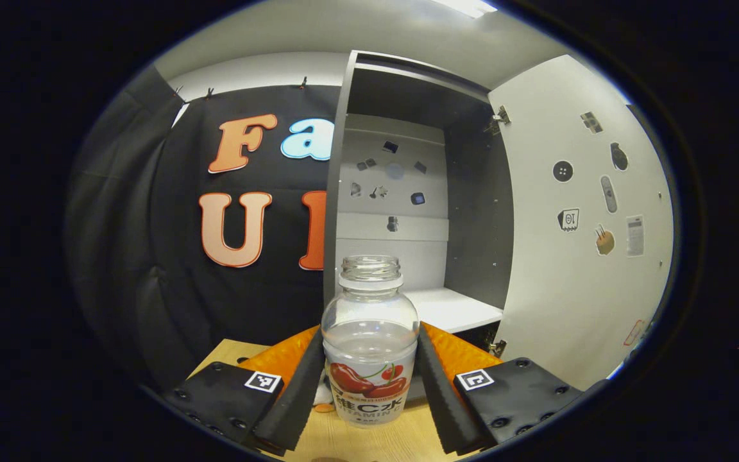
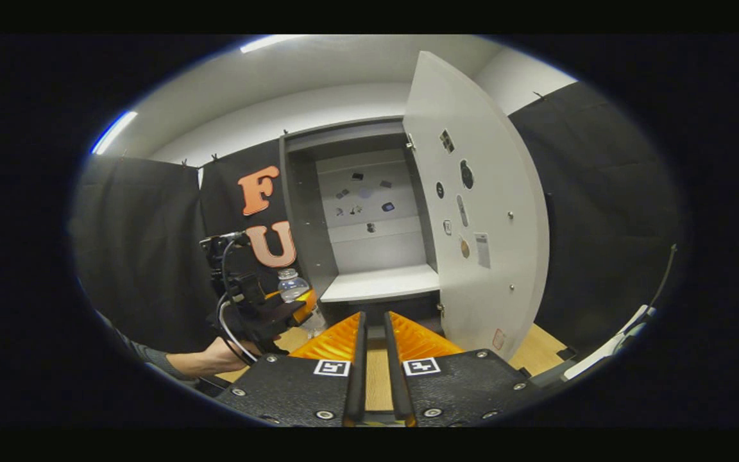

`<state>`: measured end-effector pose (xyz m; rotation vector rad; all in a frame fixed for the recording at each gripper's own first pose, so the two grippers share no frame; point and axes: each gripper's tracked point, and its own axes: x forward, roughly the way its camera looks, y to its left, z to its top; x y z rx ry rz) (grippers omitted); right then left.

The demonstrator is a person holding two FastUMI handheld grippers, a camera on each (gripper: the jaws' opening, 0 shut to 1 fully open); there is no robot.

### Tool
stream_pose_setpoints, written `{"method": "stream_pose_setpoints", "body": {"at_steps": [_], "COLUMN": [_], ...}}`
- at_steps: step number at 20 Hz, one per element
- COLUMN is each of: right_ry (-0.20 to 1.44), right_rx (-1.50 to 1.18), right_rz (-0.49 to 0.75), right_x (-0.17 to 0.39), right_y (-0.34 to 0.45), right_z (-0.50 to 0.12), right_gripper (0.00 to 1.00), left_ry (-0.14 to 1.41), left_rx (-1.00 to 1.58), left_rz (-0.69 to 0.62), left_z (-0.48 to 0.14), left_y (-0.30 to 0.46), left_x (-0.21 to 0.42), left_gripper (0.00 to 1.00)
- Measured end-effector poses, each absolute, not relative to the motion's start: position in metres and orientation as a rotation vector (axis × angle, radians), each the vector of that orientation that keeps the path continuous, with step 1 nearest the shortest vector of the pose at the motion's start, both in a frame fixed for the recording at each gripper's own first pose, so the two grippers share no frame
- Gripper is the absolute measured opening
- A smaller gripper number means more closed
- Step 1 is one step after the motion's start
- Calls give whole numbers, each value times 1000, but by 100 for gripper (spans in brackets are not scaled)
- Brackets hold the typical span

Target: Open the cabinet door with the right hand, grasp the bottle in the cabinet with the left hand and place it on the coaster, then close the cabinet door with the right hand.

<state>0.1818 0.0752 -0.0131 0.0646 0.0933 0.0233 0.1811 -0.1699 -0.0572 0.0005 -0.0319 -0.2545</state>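
A clear, uncapped bottle [image 1: 369, 346] with a red fruit label stands upright between my left gripper's fingers [image 1: 305, 385], which press on both its sides. My left gripper [image 1: 369, 385] holds it over the wooden table [image 1: 344, 443], in front of the open cabinet [image 1: 395, 192]. A small pale and orange thing [image 1: 324, 403] peeks out by the bottle's base; I cannot tell what it is. In the right gripper view the left gripper [image 2: 280, 311] carries the bottle [image 2: 292, 284] left of the cabinet [image 2: 369, 218]. My right gripper [image 2: 374, 346] is shut with only a thin slit, holding nothing.
The cabinet door [image 2: 478, 212] is swung wide open to the right, with stickers on its inner face [image 1: 575, 218]. The white shelf [image 2: 379, 283] inside is bare. A hand and sleeve [image 2: 209, 359] hold the left gripper at the table's left.
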Motion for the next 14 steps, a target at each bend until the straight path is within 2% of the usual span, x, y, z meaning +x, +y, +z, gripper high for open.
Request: {"method": "stream_pose_setpoints", "body": {"at_steps": [14], "right_ry": [262], "right_rx": [66], "right_rz": [52], "right_x": [180], "right_y": [89], "right_z": [-79], "right_gripper": [16], "left_ry": [54], "left_rx": [62], "left_rz": [-193], "left_z": [-231], "left_y": [-112], "left_x": [117], "left_gripper": [84]}}
